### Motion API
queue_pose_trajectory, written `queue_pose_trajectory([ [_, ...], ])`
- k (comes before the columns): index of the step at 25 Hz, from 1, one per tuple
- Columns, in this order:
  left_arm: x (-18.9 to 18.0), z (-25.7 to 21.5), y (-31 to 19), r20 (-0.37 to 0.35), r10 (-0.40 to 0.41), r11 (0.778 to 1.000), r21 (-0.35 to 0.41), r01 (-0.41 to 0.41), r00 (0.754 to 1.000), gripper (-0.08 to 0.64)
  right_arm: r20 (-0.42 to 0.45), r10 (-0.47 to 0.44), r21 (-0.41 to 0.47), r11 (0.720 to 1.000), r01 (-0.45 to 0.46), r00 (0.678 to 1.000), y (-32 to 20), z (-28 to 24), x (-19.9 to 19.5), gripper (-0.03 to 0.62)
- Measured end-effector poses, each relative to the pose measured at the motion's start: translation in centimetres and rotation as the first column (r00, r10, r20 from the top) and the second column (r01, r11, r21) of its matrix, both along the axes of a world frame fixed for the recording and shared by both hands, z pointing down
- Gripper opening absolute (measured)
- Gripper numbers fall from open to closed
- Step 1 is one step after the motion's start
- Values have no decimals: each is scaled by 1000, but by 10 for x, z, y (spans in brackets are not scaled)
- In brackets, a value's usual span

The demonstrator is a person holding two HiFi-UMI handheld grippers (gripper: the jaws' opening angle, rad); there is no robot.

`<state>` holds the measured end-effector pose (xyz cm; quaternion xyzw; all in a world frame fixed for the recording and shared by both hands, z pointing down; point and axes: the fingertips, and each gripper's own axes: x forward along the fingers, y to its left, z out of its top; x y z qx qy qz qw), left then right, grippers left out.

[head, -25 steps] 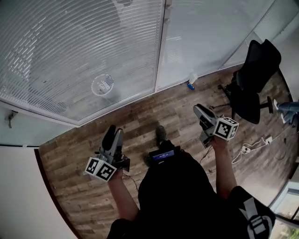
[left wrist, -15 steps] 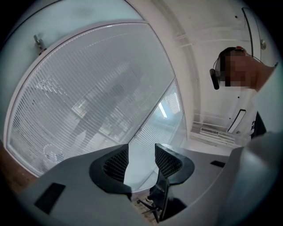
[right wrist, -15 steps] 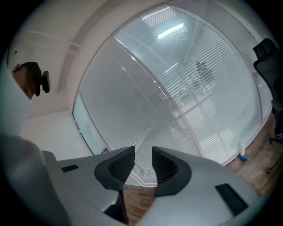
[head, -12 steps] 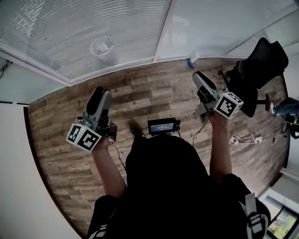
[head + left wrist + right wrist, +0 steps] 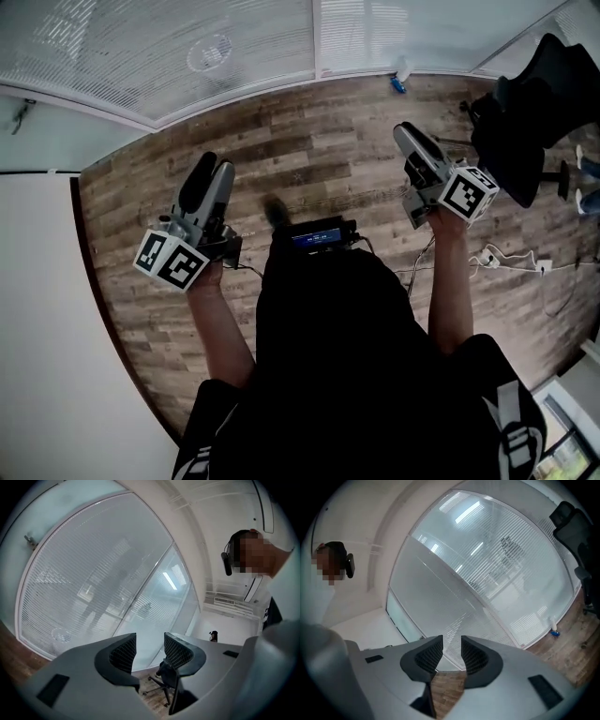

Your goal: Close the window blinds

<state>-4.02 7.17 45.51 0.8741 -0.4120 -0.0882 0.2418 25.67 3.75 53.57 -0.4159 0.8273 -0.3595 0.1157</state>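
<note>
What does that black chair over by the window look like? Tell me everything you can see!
The black office chair stands upright on the wooden floor, off to the person's right, close to the glass wall with blinds. It has a tall curved back, a dark seat and thin legs spreading out from a centre post. It looks like dark fabric or mesh. Nobody sits in it, and only the floor seems to touch it.

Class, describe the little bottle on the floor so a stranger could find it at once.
Start at the blind-covered glass wall along the wooden floor. At its foot, towards the black office chair, sits a small pale bottle. Only it has a blue end.
</note>
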Motion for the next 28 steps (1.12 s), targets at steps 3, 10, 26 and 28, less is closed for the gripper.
queue_pose_trajectory([
  [3, 14, 4, 26, 28, -11, 1000, -25, 12, 1000, 197, 21, -30, -5, 1000, 30, 999, 13, 7, 4, 127],
  [10, 24, -6, 25, 41, 6, 1000, -9, -6, 999, 198, 44, -34, -5, 999, 34, 998, 19, 6, -1, 127],
  [26, -28, 28, 148, -145, 124, 992, -4, -126, 982, 196, -118, 12, 10, 1000, -11, 993, 194, -11, -64, 127],
  [28, -34, 29, 156, -166, 138, 990, 4, -139, 976, 197, -135, 29, 18, 999, -27, 990, 210, -15, -66, 127],
])
